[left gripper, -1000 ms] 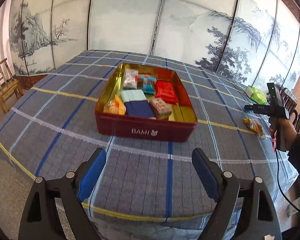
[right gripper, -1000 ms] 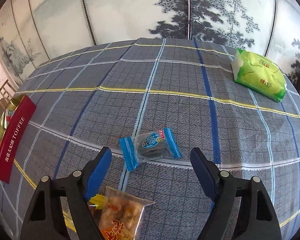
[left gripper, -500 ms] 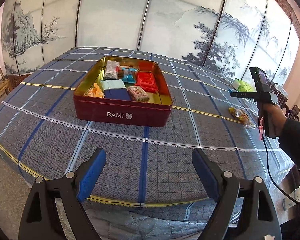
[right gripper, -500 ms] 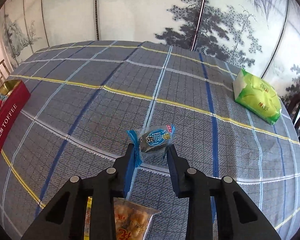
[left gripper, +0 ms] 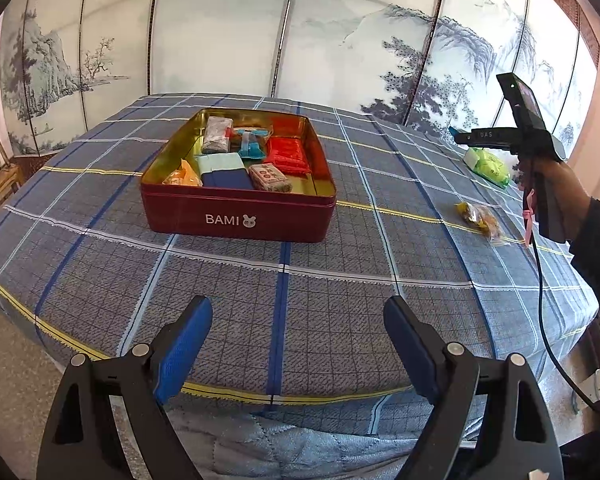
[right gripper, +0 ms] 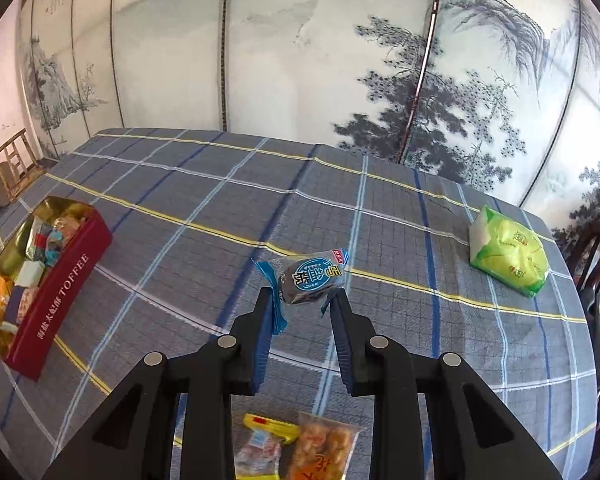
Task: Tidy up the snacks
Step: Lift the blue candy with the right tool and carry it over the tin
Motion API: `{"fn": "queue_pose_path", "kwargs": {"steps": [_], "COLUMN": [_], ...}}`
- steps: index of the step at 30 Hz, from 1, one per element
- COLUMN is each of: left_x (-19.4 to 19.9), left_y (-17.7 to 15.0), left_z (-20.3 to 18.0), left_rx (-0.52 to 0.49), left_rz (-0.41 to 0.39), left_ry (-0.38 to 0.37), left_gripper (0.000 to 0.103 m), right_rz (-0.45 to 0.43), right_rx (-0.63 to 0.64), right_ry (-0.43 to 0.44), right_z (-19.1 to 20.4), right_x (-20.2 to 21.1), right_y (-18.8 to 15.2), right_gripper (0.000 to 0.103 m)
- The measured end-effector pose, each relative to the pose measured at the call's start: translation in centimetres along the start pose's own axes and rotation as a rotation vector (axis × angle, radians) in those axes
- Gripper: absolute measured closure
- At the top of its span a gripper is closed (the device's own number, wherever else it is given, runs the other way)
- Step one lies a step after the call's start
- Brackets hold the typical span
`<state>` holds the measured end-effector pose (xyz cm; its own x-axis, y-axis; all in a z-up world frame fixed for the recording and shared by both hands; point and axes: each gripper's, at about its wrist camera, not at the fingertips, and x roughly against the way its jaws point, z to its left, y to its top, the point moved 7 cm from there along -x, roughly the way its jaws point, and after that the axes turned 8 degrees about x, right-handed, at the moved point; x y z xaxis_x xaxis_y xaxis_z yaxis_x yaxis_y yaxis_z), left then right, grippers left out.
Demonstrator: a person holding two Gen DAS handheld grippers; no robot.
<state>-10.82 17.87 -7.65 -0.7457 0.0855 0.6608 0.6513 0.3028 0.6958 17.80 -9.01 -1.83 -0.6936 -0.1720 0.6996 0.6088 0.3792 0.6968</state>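
Change since earlier frame: our right claw (right gripper: 303, 300), closed on blue-wrapped snack (right gripper: 306, 278), now lifted off worktop (right gripper: 380, 208); held clear for carry, we judge. Red tin (right gripper: 56, 292) at frame left. Our left claw (left gripper: 298, 336) wide open, empty, idle.
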Motion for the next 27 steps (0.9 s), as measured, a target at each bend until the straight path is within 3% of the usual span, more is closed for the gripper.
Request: {"fn": "queue_pose_path", "kwargs": {"steps": [12,27], "left_x": [0.8,1.2], "left_y": [-1.1,-2.6], "left_z": [2.2,4.8], "left_rx": [0.038,0.089], "left_rz": [0.008,0.034], "left_ry": [0.025,0.054], "left_gripper": [0.018,0.018], "right_rz": [-0.066,-0.04], "right_rx": [0.108,0.188], "right_ry": [0.087,0.124], "right_z": [10.7,20.0], "right_x": [2.1,1.6], "right_y": [3.4,4.6], "right_gripper": [0.074,0.074]}}
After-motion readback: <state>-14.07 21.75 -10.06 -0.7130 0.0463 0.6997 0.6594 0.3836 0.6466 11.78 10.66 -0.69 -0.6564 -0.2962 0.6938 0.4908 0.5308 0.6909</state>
